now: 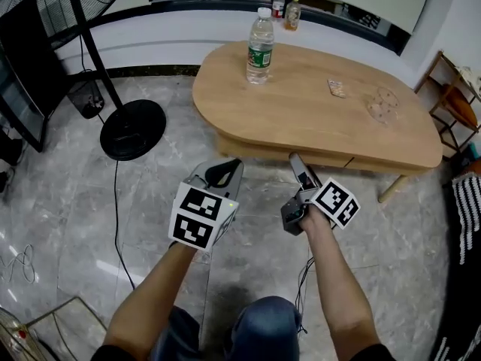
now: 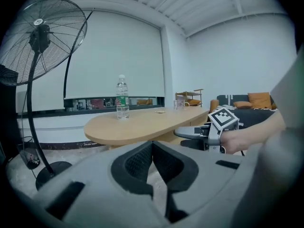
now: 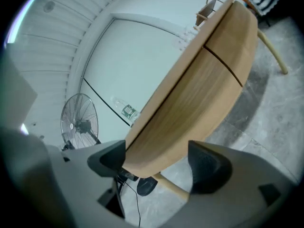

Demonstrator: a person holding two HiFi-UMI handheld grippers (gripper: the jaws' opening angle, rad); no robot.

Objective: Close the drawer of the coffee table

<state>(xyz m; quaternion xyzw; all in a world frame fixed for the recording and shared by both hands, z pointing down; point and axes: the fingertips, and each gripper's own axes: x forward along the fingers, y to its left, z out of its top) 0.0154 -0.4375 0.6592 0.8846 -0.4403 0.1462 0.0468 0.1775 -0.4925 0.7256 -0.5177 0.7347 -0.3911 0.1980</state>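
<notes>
Jaws pressed together on nothing mark the left gripper (image 2: 152, 148), while those of the right gripper (image 3: 157, 161) stand wide apart and empty, the rounded wooden edge of the coffee table (image 1: 301, 100) framed between them just ahead, with no contact that can be made out. The drawer front (image 3: 190, 103) fills the space directly beyond the right jaws and looks flush with the table's side, a thin seam (image 3: 223, 65) marking its end. Farther beyond both pairs of jaws, a plastic water bottle (image 1: 260, 45) stands on the tabletop. A standing fan (image 2: 40, 37) rises up and to the left of the left jaws, and the person's right hand (image 2: 237, 139) shows to their right.
</notes>
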